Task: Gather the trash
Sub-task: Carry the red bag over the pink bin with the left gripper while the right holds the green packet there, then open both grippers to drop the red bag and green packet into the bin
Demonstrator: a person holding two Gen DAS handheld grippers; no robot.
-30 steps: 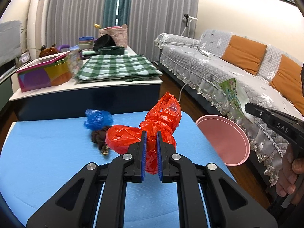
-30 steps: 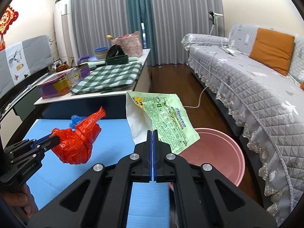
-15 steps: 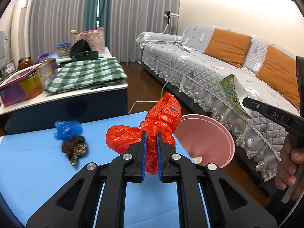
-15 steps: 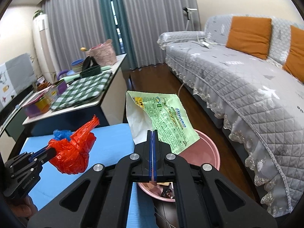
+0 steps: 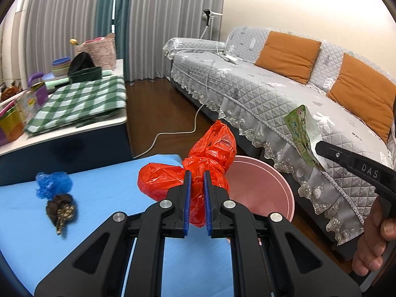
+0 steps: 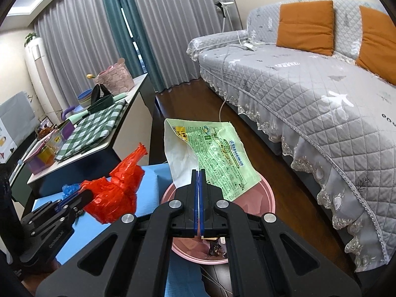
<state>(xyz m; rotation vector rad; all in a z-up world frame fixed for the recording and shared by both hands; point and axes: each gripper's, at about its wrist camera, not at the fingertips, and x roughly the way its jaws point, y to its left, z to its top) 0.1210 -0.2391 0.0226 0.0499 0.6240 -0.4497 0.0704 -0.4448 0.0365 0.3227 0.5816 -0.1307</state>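
Observation:
My left gripper is shut on a crumpled red plastic bag and holds it in the air at the right edge of the blue table, beside the pink bin. My right gripper is shut on a green printed snack wrapper, held above the pink bin, which has some trash inside. The red bag and left gripper show to the left in the right wrist view. A blue plastic wad and a brown crumpled scrap lie on the table.
A grey quilted sofa with orange cushions stands to the right of the bin. A white side table with a green checked cloth, bowls and boxes stands behind the blue table. A white cable runs across the wooden floor.
Both grippers have moved right toward the bin with their loads. The right gripper with the wrapper now hangs over the bin; the red bag has come to the table's right edge.

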